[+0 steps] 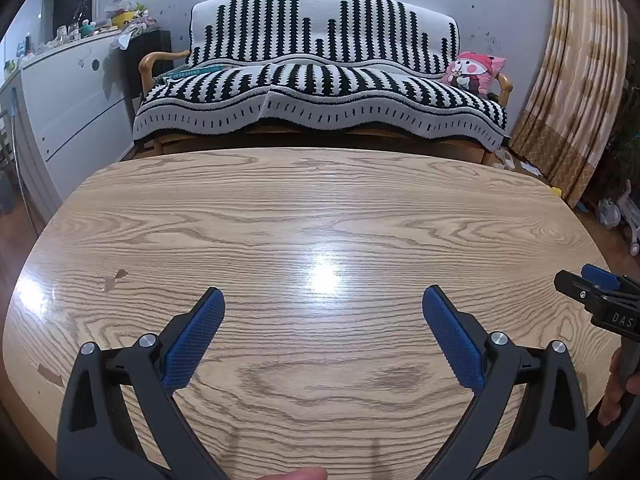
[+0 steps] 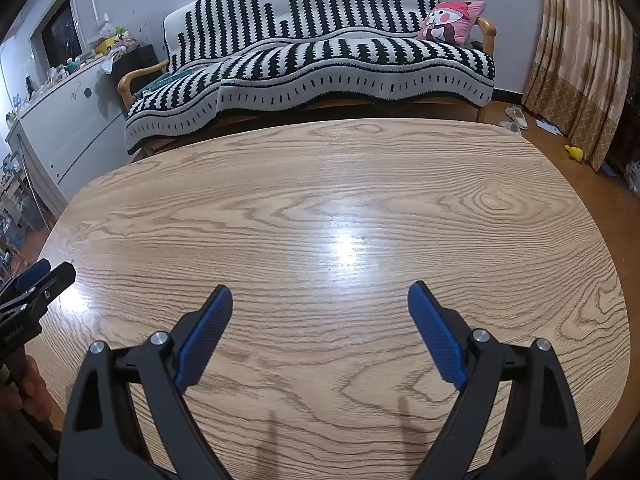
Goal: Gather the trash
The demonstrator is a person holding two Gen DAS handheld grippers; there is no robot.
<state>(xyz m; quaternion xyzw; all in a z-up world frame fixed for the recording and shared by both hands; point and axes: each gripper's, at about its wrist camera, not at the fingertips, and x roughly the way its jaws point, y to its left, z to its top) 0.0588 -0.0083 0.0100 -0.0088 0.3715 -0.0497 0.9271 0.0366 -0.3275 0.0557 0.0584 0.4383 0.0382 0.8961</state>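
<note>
Both grippers, left gripper (image 1: pixel 323 295) and right gripper (image 2: pixel 320 293), are hovering over the wooden table (image 1: pixel 320 208) with blue fingers (image 1: pixel 196 336) spreading wide, pinching nothing. Trash is showing nowhere on the table; beyond it, a striped sofa (image 1: pixel 320 80) is carrying a pink cushion (image 1: pixel 474 72).

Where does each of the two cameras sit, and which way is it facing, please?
Left wrist view: on the left gripper, angled down over the wooden table towards the striped sofa; its open blue pads and the right gripper at the edge show.
Right wrist view: on the right gripper, facing likewise; its open pads and the left gripper show.
Shared: table, sofa, pink cushion, curtain.
</note>
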